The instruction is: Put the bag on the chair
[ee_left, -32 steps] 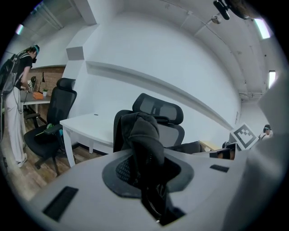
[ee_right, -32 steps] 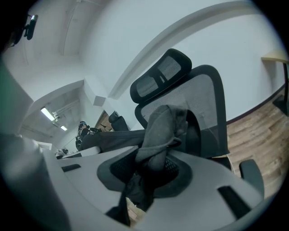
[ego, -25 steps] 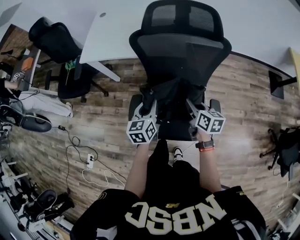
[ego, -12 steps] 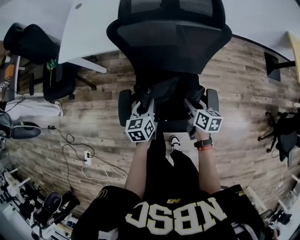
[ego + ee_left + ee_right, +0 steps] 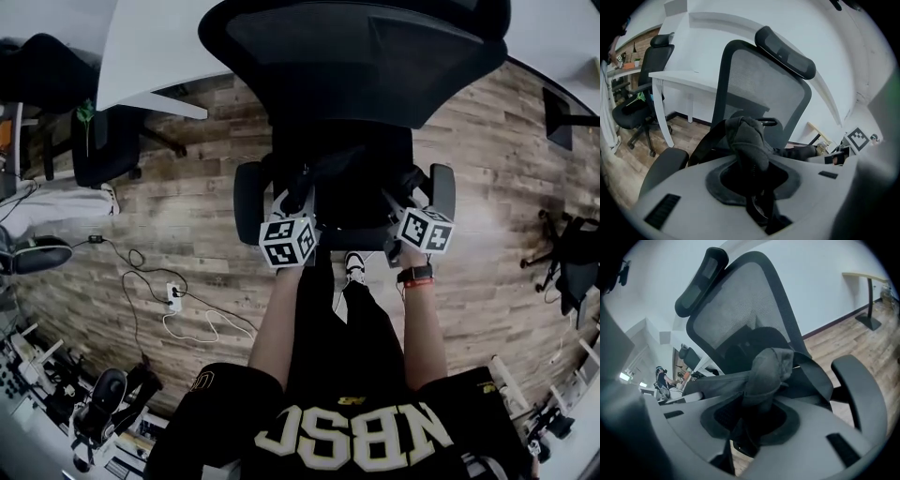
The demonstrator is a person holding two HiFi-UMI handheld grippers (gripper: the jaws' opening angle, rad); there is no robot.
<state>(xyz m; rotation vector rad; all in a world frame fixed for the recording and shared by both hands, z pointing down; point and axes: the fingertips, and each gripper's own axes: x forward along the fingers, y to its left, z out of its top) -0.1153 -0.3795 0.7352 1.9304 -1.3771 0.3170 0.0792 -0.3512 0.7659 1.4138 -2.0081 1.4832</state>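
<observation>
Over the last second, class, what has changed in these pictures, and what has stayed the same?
The person has stepped closer to the chair, so it fills more of the head view, and has carried the bag forward between its armrests. Nothing was taken hold of or let go. Unchanged: the left claw and the right claw each stay shut on a bunch of the bag's fabric.

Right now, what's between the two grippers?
The black bag, over the seat of the chair. The head view shows it best.
</observation>
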